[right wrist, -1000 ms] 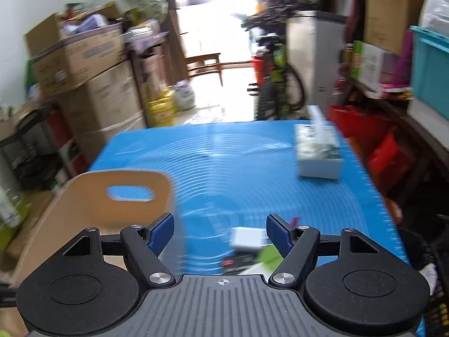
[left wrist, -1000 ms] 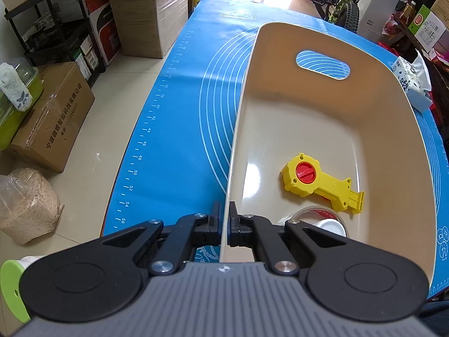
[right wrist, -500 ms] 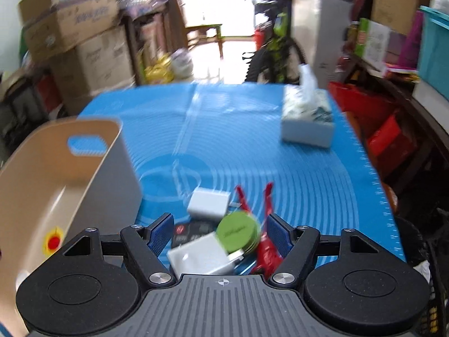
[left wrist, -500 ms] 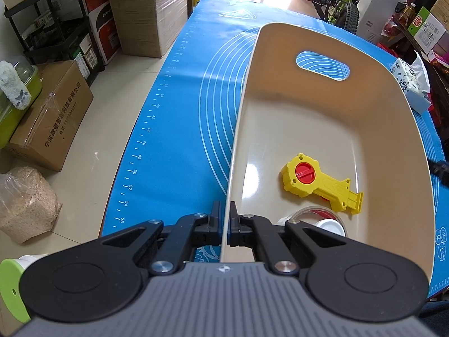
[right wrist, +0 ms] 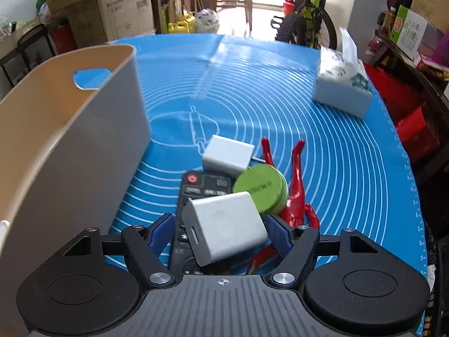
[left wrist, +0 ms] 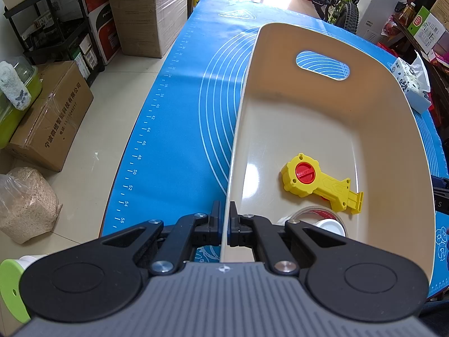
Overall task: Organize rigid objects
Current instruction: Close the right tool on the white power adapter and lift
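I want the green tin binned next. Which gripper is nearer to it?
Right. The right gripper hangs open just short of the green tin, straddling a white charger. The left gripper is clamped on the bin wall.

Ruler numerals 38 to 56, even steps, read along the left edge of the blue mat (left wrist: 179, 129). Cardboard box (left wrist: 47, 123) on the floor at 9 o'clock carried Chinese print, "宁波微煜智能科技有限公司", above a partly legible phone number. Lettering on the green tin lid (right wrist: 259, 188) was too blurred to read.
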Available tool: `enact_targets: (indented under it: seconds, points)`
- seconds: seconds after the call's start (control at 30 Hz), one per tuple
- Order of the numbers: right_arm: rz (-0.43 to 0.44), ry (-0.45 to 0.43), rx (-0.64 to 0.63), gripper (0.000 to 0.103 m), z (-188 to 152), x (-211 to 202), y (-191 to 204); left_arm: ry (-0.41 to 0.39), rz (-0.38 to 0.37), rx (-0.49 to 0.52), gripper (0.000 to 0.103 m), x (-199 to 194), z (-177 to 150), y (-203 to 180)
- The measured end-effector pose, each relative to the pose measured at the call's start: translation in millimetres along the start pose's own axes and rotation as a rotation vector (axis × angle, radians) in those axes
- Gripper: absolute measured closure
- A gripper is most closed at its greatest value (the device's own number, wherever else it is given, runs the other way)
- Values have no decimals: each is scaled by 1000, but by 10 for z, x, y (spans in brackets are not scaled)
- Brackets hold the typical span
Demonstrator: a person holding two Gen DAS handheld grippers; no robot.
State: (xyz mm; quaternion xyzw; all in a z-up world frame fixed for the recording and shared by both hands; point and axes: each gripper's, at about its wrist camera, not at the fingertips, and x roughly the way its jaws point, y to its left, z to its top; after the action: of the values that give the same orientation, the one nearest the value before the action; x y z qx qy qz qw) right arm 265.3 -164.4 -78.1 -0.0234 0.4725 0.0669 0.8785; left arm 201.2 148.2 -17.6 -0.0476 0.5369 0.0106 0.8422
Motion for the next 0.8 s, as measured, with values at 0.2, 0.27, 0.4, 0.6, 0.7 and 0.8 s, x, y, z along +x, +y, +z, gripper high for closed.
enact_targets:
  seconds: [0.2, 0.27, 0.4, 0.6, 0.7, 0.8]
  points:
    - [-22, -7, 1, 30, 6, 30, -26, 0, 1, 1, 98, -1, 1, 5]
    - [-19, -13, 2, 34, 1, 20, -31, 0, 1, 0, 98, -1, 0, 7]
    - [-13, -18, -2, 34, -6, 13, -36, -1, -1, 1, 98, -1, 0, 11]
    - [-7, -38, 3, 42, -4, -37, -26, 0, -1, -1, 98, -5, 5, 11]
    - [-18, -41, -13, 42, -17, -47, -5, 0, -1, -1, 98, -5, 5, 7]
    - [-15, -43, -3, 42, -15, -63, -14, 0, -1, 0, 98, -4, 5, 10]
